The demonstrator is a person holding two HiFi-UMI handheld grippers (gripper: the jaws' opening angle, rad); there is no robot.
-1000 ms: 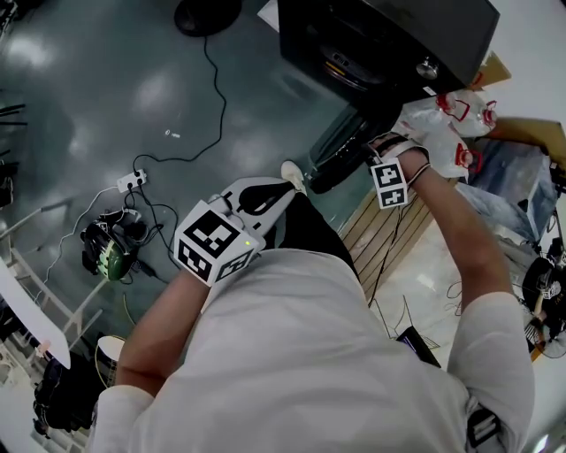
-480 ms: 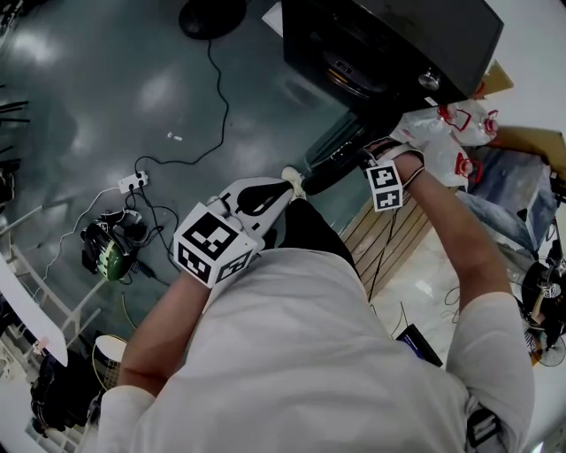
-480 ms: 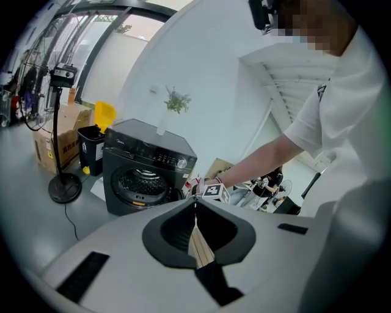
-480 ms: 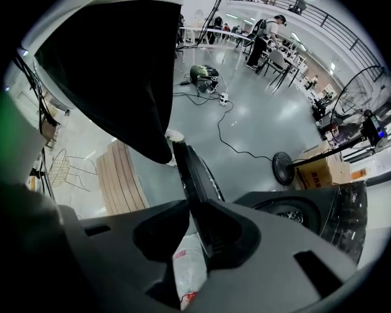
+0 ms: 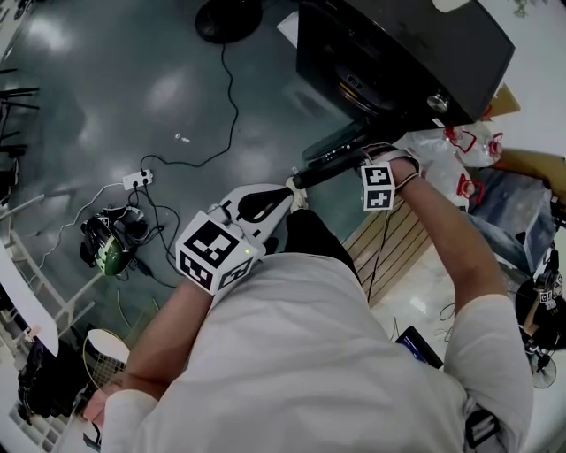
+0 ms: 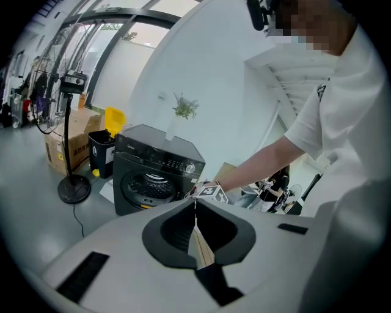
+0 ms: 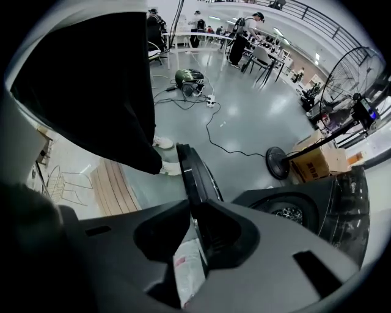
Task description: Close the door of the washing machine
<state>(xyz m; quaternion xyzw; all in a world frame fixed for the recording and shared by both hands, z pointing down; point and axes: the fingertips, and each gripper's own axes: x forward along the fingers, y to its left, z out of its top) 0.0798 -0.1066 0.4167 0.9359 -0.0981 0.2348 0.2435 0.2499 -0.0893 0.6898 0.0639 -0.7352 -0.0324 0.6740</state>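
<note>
A black front-loading washing machine (image 5: 398, 44) stands at the top of the head view, its drum opening (image 6: 146, 186) uncovered. Its round door (image 5: 332, 164) hangs part-way open, seen edge-on. My right gripper (image 5: 355, 165) points down over the door's rim (image 7: 194, 174), and its jaws are closing on that rim, which runs into the gap between them (image 7: 193, 214). My left gripper (image 5: 290, 188) hangs shut and empty in front of the person's body, aimed at the machine (image 6: 153, 174) from a short way off.
White plastic bags (image 5: 451, 150) and a wooden slat pallet (image 5: 389, 239) lie right of the machine. A fan base (image 5: 228, 18), a cable with a power strip (image 5: 133, 181) and a green-and-black bundle (image 5: 108, 248) sit on the grey floor at the left. The person's shoe (image 7: 164, 142) is near the door.
The right gripper has moved with the door's rim toward the machine, and the door has swung further toward the opening. The left gripper has barely shifted.
</note>
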